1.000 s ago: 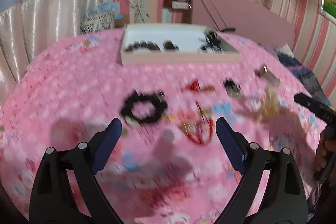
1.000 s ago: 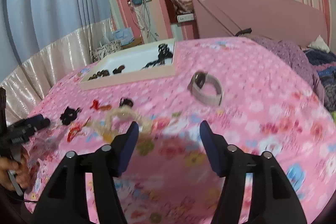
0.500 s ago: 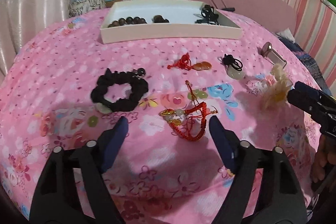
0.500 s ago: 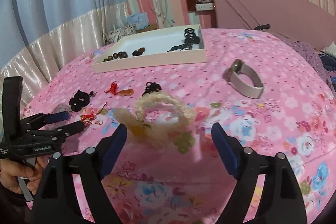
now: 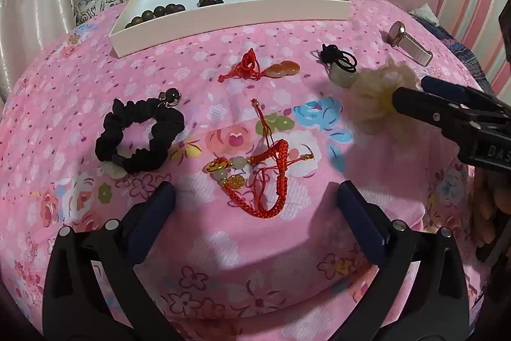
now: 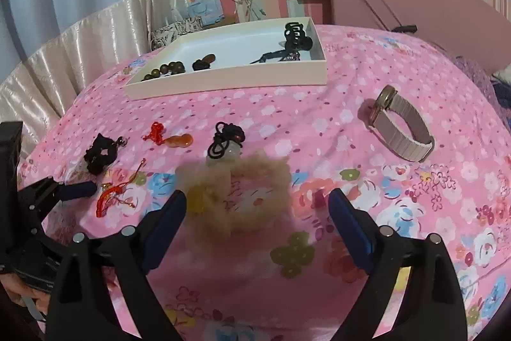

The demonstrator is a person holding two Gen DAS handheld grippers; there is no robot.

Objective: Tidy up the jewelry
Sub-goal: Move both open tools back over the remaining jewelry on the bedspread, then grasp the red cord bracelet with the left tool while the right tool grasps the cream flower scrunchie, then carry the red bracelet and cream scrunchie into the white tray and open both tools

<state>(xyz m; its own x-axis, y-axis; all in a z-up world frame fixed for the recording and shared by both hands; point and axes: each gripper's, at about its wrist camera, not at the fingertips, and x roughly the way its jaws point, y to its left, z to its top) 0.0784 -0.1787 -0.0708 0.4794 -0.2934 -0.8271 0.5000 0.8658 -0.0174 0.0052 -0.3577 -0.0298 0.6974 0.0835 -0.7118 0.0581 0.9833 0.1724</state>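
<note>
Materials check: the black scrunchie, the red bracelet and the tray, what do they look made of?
Scrunchie: matte black fabric, gathered in soft ruffles. Bracelet: braided red cord with knots, shiny gold-coloured charms and a pale bead, perhaps jade or glass. Tray: looks like stiff card or painted wood, matte cream walls with crisp straight edges; can't tell which.

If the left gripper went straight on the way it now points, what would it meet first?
Most likely the red braided bracelet, which lies on the pink cloth just ahead of the open left gripper, between its fingers; depth is hard to judge through the fisheye.

Jewelry-strewn pink floral bedspread [image 5: 287,293], tray [image 5: 223,11]
</note>
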